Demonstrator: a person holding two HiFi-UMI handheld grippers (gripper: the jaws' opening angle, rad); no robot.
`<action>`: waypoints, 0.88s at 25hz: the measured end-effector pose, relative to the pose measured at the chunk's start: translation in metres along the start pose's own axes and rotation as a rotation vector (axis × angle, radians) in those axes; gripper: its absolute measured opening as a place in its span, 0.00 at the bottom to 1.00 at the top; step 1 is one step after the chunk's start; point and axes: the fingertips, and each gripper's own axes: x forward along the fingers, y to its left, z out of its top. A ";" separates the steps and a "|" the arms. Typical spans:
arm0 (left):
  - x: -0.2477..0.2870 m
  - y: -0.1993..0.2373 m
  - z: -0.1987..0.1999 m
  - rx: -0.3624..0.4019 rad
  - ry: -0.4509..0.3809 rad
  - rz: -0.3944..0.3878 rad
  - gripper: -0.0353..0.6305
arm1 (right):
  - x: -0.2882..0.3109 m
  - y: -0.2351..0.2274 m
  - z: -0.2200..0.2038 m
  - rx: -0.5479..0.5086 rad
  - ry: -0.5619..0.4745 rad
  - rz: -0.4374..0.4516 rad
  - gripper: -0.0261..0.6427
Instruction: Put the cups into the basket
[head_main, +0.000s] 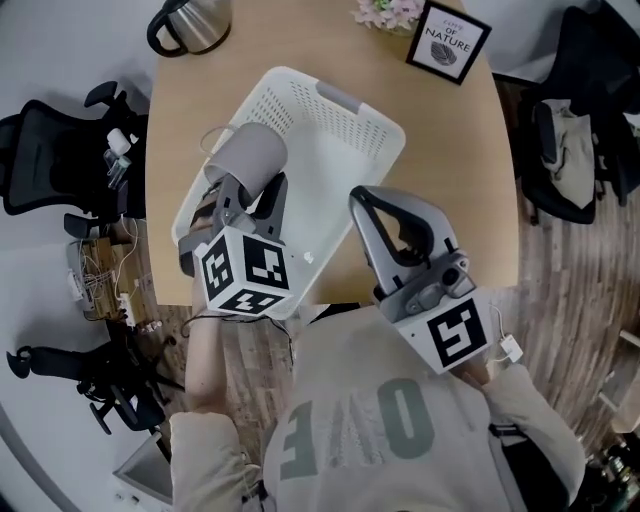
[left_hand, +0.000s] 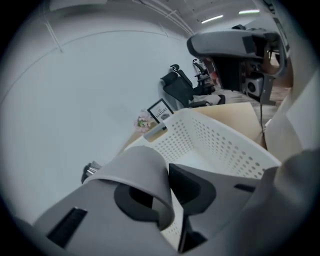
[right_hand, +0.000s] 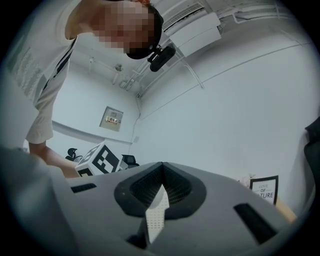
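Grey, smooth-walled cup (head_main: 255, 155) (left_hand: 135, 170) is up off the desk, lying tilted with its open mouth turned back toward the left gripper (head_main: 248, 192) (left_hand: 168, 186). The fingers are clenched on the cup's wall: one dark pad sits inside the mouth, the other presses from outside. No marks on the cup, plain matte grey all round.

The cup hangs over the left side of the white perforated plastic basket (head_main: 372, 118) (left_hand: 225, 145), by its left rim. The left gripper reaches forward from the near edge, and the bare forearm (head_main: 205, 350) runs back and down behind it.

Over on the other side, the right gripper (head_main: 362, 196) (right_hand: 161, 169) is angled up and away above the basket's near right corner. Its fingers are clenched together, tips meeting, nothing between them.

The basket sits diagonally on the light wooden desk (head_main: 455, 170). At the far edge there's a black-framed sign (head_main: 448, 40), and a metal kettle (head_main: 192, 24) stands at the far left corner.
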 end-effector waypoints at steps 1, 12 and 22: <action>0.009 -0.007 -0.008 0.007 0.028 -0.044 0.17 | 0.000 -0.001 -0.003 0.003 0.005 -0.006 0.04; 0.067 -0.079 -0.080 0.294 0.333 -0.349 0.17 | -0.002 -0.014 -0.026 0.015 0.057 -0.021 0.04; 0.091 -0.122 -0.123 0.453 0.487 -0.527 0.17 | -0.012 -0.044 -0.054 0.055 0.103 -0.083 0.04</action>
